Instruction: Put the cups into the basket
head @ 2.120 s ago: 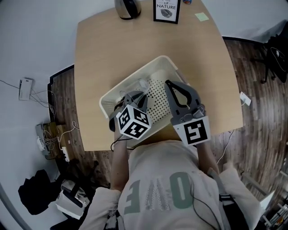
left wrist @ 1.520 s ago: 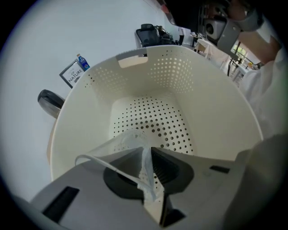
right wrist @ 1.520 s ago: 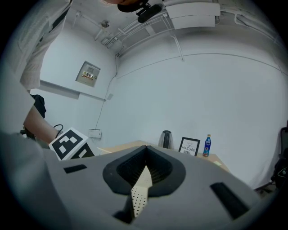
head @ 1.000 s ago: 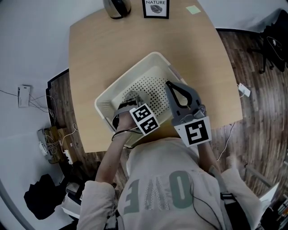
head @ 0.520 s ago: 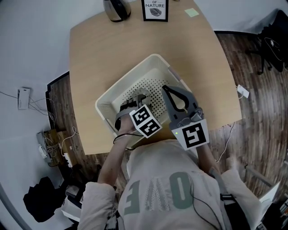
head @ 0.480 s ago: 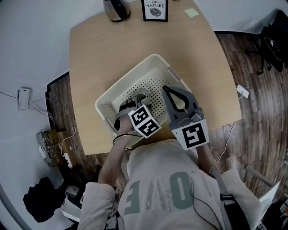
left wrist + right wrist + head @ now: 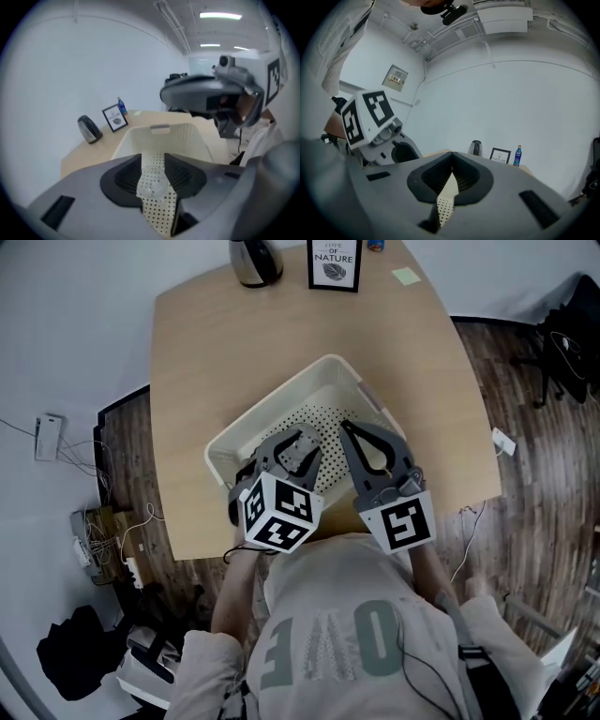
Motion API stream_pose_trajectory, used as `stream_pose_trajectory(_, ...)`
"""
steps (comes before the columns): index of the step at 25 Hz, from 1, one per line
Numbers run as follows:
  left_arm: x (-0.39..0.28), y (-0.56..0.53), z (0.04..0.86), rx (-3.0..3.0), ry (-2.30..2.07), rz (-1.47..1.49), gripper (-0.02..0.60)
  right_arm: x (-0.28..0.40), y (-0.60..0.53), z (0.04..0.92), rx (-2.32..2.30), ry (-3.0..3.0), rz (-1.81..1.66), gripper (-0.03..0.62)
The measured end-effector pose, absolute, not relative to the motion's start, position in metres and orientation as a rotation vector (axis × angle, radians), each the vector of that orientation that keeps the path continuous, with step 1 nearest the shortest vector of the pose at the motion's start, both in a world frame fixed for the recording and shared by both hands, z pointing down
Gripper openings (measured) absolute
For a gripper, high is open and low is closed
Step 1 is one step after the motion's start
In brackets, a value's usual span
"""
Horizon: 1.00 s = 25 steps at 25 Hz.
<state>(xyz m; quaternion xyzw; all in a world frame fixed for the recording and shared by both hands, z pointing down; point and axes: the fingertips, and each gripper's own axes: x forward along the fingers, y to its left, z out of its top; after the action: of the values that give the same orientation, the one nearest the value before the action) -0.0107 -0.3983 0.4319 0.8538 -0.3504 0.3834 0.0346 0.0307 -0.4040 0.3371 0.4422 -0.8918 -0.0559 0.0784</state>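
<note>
The cream perforated basket [image 7: 330, 374] stands on the wooden table [image 7: 216, 343], close to its near edge. In the left gripper view a clear plastic cup [image 7: 152, 186] lies on the basket's dotted floor, seen through the gap between the jaws. My left gripper [image 7: 298, 437] hovers over the basket's near left part with its jaws wide apart, and the pads do not touch the cup. My right gripper [image 7: 349, 427] hangs over the basket's near right side, shut and holding nothing. In the right gripper view the right gripper [image 7: 451, 166] has its tips together.
A dark kettle [image 7: 255, 261], a framed picture [image 7: 335, 263], a blue bottle [image 7: 375, 244] and a green sticky note [image 7: 406, 276] sit along the table's far edge. Wooden floor with cables lies to the left of the table.
My left gripper's jaws have spread apart and it has risen from the basket floor, leaving the cup inside. The right gripper has barely moved.
</note>
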Motion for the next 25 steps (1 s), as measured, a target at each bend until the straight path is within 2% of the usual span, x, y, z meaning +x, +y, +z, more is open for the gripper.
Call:
stream_pose_trajectory(1,-0.015,-0.402,0.410,2.667,-1.180,1.080,0.130,0.028,-0.404,0.335,1.320,-2.673,-0.176,-0.002)
stream_pose_trajectory(2,-0.020,-0.405,0.387,2.704,-1.292,0.971,0.028,0.026,-0.404,0.332,1.317,-2.678,-0.183,-0.002)
stream_pose_trajectory(3,-0.026,-0.407,0.365,2.731,-1.394,0.860,0.006,0.024,-0.404,0.330,1.315,-2.683,-0.190,-0.002)
stream_pose_trajectory(7,-0.055,-0.413,0.303,2.699,-1.666,0.310,0.006,0.016,-0.406,0.320,1.317,-2.701,-0.222,-0.002)
stream_pose_trajectory(11,-0.087,-0.404,0.293,2.538,-1.818,-0.157,0.006,0.004,-0.403,0.313,1.304,-2.725,-0.226,-0.002)
stream_pose_trajectory(16,-0.083,-0.391,0.304,2.567,-1.894,-0.085,0.006,-0.008,-0.397,0.322,1.227,-2.626,-0.320,-0.002)
stream_pose_trajectory(25,-0.094,-0.392,0.309,2.522,-1.953,-0.068,0.006,-0.018,-0.395,0.320,1.224,-2.666,-0.290,-0.002)
